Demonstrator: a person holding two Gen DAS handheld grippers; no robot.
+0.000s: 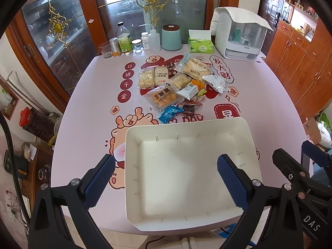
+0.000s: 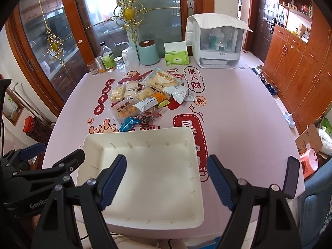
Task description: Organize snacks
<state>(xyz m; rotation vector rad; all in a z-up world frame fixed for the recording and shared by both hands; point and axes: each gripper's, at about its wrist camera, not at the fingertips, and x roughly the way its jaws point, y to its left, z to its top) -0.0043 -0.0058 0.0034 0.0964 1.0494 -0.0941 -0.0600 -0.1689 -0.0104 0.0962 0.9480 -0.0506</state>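
On the near edge of the pink surface (image 1: 87, 95) sits a white tray (image 1: 132, 166), empty, its long side facing the operator. Just beyond its far rim lies the pile of snacks (image 1: 176, 83): clear-wrapped pastries, a packet of orange-yellow cakes (image 1: 164, 97), a blue wrapper (image 1: 171, 113) nearest the tray, and small red sweets. The left gripper (image 1: 166, 180) hovers above the tray with jaws released and holding nothing. The right gripper (image 2: 167, 183) hovers beside it, jaws likewise spread and empty. Neither touches the tray or any packet. The tray's position between operator and pile appears intended to keep each transfer short. Bottles, a teal canister (image 1: 171, 37) and a tissue box (image 1: 200, 44) stand well apart along the far edge, clear of the work area.
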